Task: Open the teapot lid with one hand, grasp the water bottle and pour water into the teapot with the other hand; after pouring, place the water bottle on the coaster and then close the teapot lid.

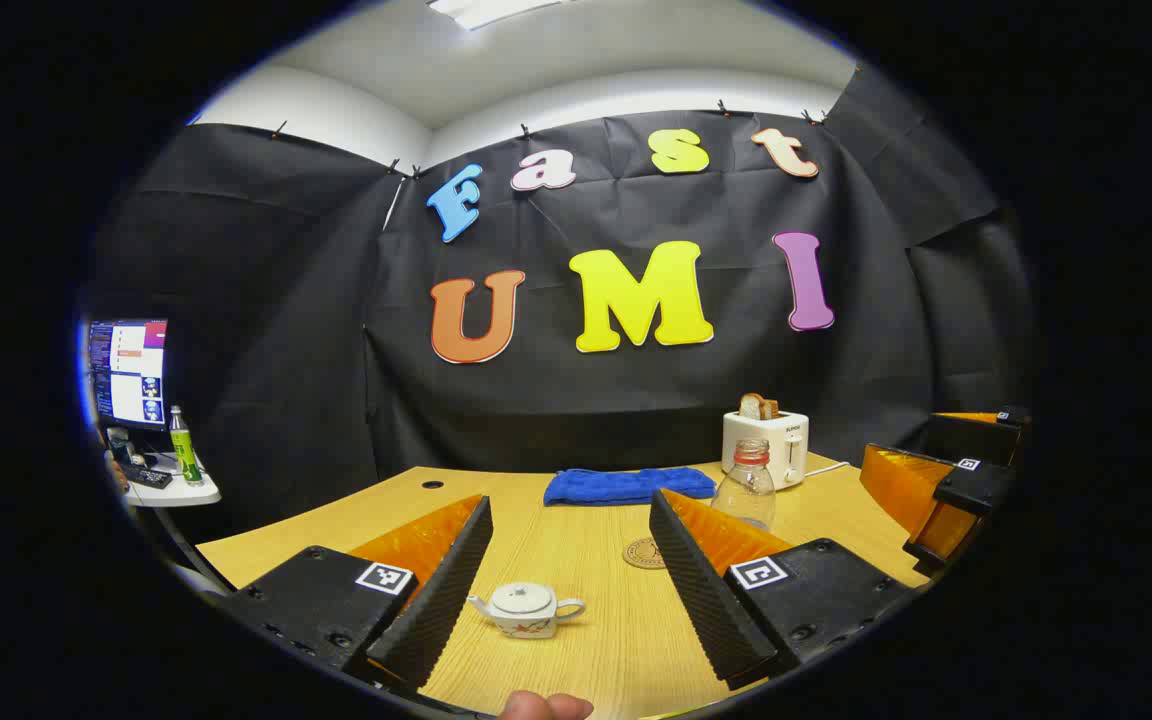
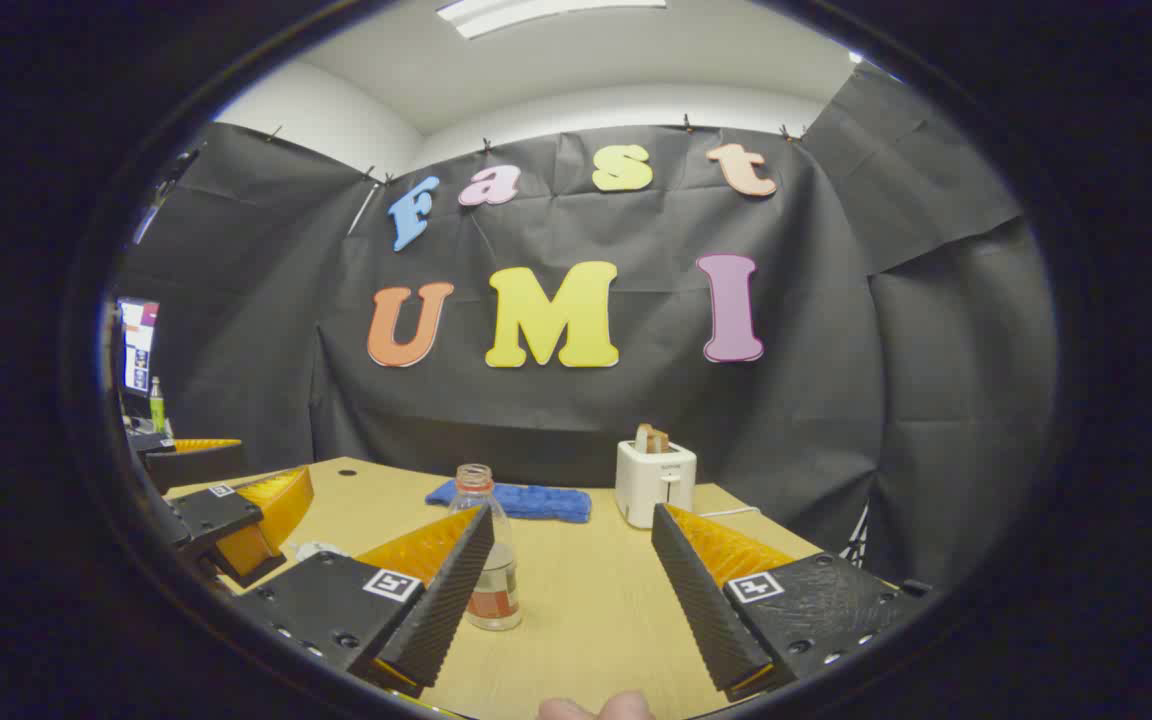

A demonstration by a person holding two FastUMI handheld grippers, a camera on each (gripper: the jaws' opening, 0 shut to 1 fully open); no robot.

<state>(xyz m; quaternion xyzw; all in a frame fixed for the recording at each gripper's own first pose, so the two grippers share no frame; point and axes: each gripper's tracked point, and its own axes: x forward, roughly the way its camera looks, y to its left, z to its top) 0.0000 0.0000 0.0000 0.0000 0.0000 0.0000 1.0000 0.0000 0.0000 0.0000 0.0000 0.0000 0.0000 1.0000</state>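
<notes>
In the left gripper view, the left gripper point(image 1: 570, 580) hangs released over the table point(image 1: 596, 660); the lidded teapot point(image 1: 526, 610) sits between its fingers, the coaster point(image 1: 644, 553) and water bottle point(image 1: 744, 486) farther right. In the right gripper view, the right gripper point(image 2: 568, 580) is spread wide, the water bottle point(image 2: 489, 560) just beside its left finger point(image 2: 441, 600).

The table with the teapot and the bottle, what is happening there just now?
A person holds two grippers over the table, both open and holding nothing. The left gripper faces the teapot, whose lid is on. The right gripper faces the bottle, which stands upright without a cap. The coaster lies bare. A blue cloth and a toaster stand behind.
</notes>
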